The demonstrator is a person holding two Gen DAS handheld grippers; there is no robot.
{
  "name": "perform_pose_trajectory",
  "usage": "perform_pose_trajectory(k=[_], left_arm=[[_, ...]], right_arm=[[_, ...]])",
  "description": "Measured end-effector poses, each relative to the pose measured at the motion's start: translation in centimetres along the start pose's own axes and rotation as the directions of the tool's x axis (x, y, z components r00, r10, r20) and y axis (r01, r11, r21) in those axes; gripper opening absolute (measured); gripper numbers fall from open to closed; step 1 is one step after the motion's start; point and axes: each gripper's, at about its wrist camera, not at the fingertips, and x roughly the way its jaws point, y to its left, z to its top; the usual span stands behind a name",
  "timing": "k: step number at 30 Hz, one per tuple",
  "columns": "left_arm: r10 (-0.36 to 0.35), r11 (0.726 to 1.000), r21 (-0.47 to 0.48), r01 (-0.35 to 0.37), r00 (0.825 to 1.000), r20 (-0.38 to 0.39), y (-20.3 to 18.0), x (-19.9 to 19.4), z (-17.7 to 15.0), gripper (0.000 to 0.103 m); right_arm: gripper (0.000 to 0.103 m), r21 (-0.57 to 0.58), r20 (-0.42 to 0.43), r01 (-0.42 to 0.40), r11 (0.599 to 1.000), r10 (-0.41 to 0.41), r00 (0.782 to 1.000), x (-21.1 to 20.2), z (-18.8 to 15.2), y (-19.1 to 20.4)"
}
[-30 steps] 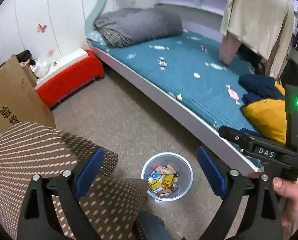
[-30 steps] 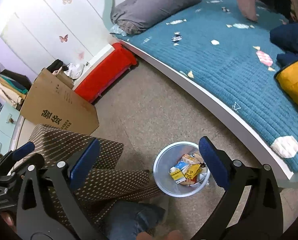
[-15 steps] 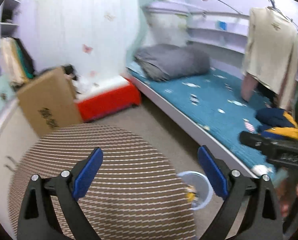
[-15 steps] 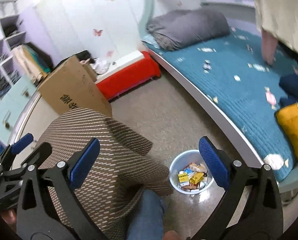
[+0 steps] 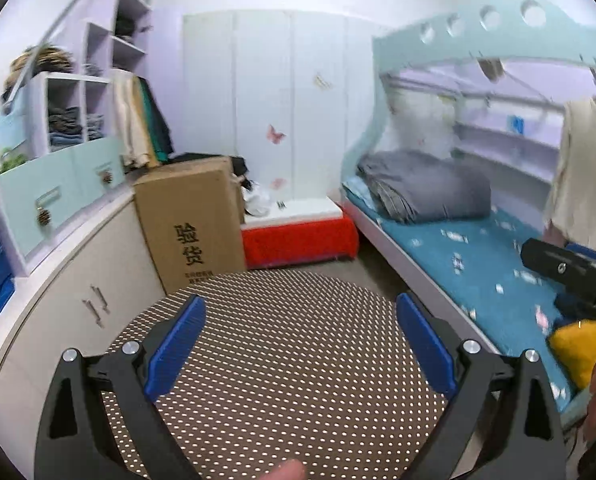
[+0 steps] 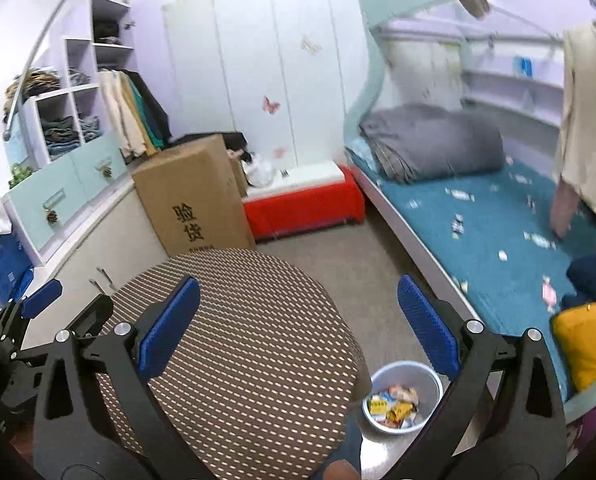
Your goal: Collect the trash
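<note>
Two hand-held grippers, left (image 5: 298,344) and right (image 6: 298,328), hung wide open and empty above one round dotted worktop (image 6: 257,340). One trash bin (image 6: 404,400) of wrappers stood on the floor beside the worktop's right edge, near the bed (image 6: 498,216).

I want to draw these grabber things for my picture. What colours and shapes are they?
Both look alike. The left gripper has glossy black plastic arms shaped like long triangles with cut-out holes, shiny silver round bolts at the joints, and bright blue textured pads on its jaws. The right gripper has the same black arms, silver bolts and blue pads. No cables show.
</note>
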Motion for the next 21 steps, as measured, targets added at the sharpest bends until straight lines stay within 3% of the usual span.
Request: perform_pose_trajectory(k=[6, 21], left_arm=[[0.060, 0.996, -0.068, -0.055, 0.996, 0.072, 2.3, -3.5, 0.6, 0.098], [0.109, 0.988, -0.119, -0.095, 0.988, 0.114, 3.0, -6.5, 0.9, 0.098]], right_arm=[[0.097, -0.066, 0.074, 0.014, 0.998, -0.009, 0.997, -2.1, 0.9, 3.0], [0.097, -0.093, 0.130, 0.035, 0.995, -0.023, 0.991, -4.0, 1.1, 4.4]])
